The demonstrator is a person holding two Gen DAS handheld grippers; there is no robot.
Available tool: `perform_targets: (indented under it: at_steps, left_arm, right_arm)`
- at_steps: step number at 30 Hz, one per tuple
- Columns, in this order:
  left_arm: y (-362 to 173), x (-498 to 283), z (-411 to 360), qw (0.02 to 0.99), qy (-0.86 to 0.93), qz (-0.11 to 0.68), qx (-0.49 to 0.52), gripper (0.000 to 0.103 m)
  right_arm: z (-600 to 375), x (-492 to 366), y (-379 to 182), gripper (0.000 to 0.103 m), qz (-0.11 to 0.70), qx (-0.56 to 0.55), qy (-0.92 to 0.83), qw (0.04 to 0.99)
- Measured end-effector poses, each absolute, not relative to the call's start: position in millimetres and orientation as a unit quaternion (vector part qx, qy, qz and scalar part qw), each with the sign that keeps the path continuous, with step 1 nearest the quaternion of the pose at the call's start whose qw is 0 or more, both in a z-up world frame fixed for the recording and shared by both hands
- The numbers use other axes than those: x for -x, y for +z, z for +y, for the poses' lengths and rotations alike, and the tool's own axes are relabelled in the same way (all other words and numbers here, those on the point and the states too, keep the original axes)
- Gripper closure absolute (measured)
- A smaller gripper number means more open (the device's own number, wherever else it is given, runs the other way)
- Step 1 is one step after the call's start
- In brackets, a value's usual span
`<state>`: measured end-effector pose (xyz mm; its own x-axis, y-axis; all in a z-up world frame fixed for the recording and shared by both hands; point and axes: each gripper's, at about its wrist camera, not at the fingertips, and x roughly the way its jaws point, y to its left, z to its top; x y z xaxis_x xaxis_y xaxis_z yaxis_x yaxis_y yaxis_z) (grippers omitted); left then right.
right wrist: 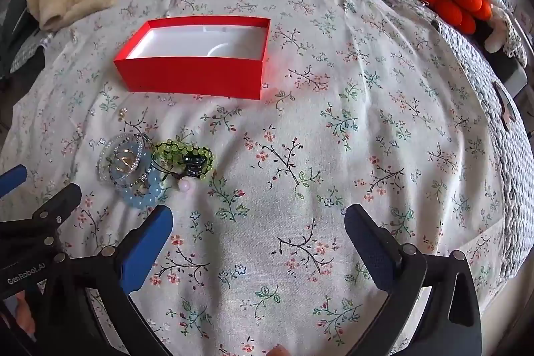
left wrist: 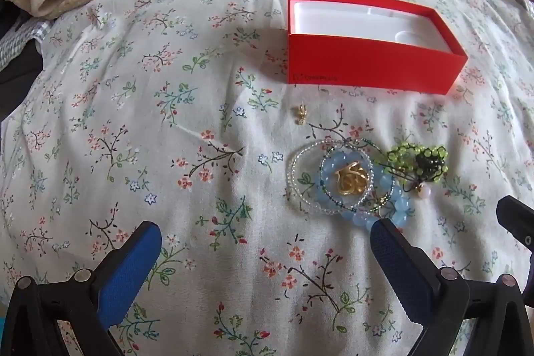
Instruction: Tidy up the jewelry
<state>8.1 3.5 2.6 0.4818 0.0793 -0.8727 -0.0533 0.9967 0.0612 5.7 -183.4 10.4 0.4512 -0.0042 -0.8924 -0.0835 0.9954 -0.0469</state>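
The left gripper (left wrist: 267,242) hovers over the floral bedsheet (left wrist: 167,139), jaws spread wide and holding nothing; the right gripper (right wrist: 258,222) likewise gapes empty. Just beyond the left gripper, at 1 o'clock, lies the jewelry: a blue bead bracelet (left wrist: 393,206), clear bead bracelets (left wrist: 300,175), a gold chain (left wrist: 350,177) and a green bead bracelet (left wrist: 414,155), overlapping. A small gold charm (left wrist: 302,114) sits apart at 12. Farther still stands the open red box (left wrist: 373,69)
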Motion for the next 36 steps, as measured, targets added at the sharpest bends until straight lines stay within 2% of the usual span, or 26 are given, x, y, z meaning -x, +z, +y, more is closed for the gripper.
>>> perform_targets:
  at_steps: [36]
  left_arm:
    - [1.7,-5.7,2.6,0.862,0.037,0.506,-0.016,0.0]
  right_arm:
    - [-187.1,-7.8,8.1,0.0,0.52,0.038,0.025,0.853]
